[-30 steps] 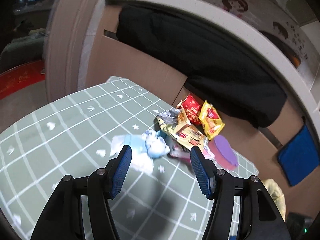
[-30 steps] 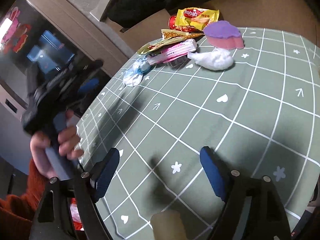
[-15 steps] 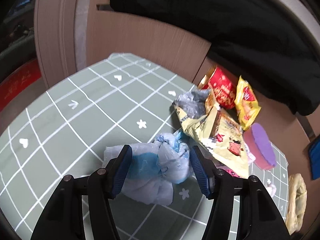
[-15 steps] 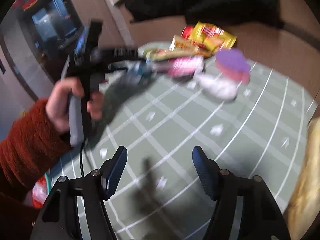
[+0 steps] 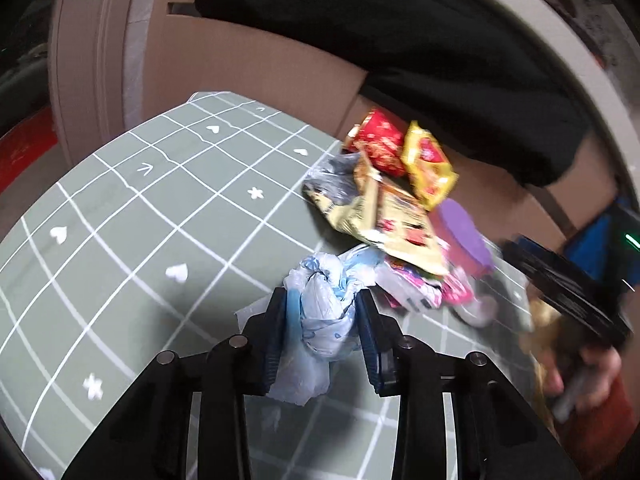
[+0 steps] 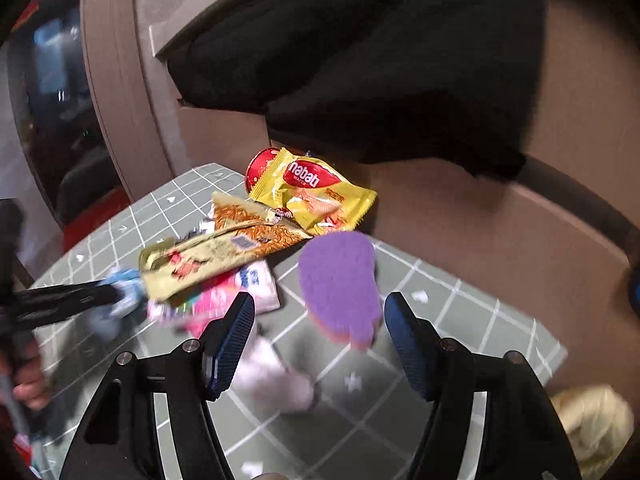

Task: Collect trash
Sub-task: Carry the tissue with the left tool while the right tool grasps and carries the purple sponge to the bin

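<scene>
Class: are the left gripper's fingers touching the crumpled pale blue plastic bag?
Touching. The left wrist view shows both fingers pressed against the crumpled pale blue plastic bag, no gap visible.

My right gripper [image 6: 320,336] is spread wide above the green grid tablecloth [image 6: 472,320]. 1 purple sponge [image 6: 340,288] lies between its fingers. 1 white wad [image 6: 276,380] lies beside the left finger. 1 yellow wrapper [image 6: 316,192] lies beyond, near the wall.
</scene>
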A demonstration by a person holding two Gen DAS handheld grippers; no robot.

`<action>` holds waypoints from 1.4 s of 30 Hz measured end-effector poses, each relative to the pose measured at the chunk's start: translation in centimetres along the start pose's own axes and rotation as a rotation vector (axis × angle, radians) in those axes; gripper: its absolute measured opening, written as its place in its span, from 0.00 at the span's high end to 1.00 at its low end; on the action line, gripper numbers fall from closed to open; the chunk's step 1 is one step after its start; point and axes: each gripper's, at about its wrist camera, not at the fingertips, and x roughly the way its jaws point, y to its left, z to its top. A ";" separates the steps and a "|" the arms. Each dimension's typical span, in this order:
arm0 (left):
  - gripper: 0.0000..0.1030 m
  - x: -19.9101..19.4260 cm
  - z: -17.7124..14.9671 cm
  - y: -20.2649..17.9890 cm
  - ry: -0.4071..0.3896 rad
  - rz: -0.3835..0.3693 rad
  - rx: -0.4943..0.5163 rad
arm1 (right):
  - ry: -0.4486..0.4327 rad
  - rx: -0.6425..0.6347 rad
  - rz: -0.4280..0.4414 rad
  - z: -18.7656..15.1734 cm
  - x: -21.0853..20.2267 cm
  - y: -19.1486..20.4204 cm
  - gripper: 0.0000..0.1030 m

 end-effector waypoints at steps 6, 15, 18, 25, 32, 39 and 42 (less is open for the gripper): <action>0.66 -2.7 -1.7 0.3 -0.037 -0.030 0.007 | 0.081 -0.054 -0.065 1.2 5.2 0.2 0.36; 0.66 -4.5 -2.7 -1.4 -0.111 -0.013 0.067 | 0.108 0.021 -0.083 1.0 6.3 -1.0 0.44; 0.66 -5.7 -2.7 -2.6 -0.148 -0.006 0.090 | 0.050 0.017 -0.091 1.0 3.1 -0.4 0.45; 0.66 -9.3 -2.4 -7.0 -0.261 0.026 0.156 | -0.071 0.001 -0.029 0.5 -5.7 1.8 0.45; 0.66 -11.7 -2.2 -13.9 -0.339 0.005 0.260 | -0.188 -0.023 -0.045 -0.9 -13.5 1.3 0.45; 0.66 -11.0 -3.4 -22.2 -0.349 -0.107 0.366 | -0.288 0.047 -0.145 -4.1 -20.6 -3.8 0.45; 0.66 -10.1 -4.1 -25.6 -0.348 -0.182 0.390 | -0.312 0.077 -0.210 -5.6 -22.9 -6.2 0.45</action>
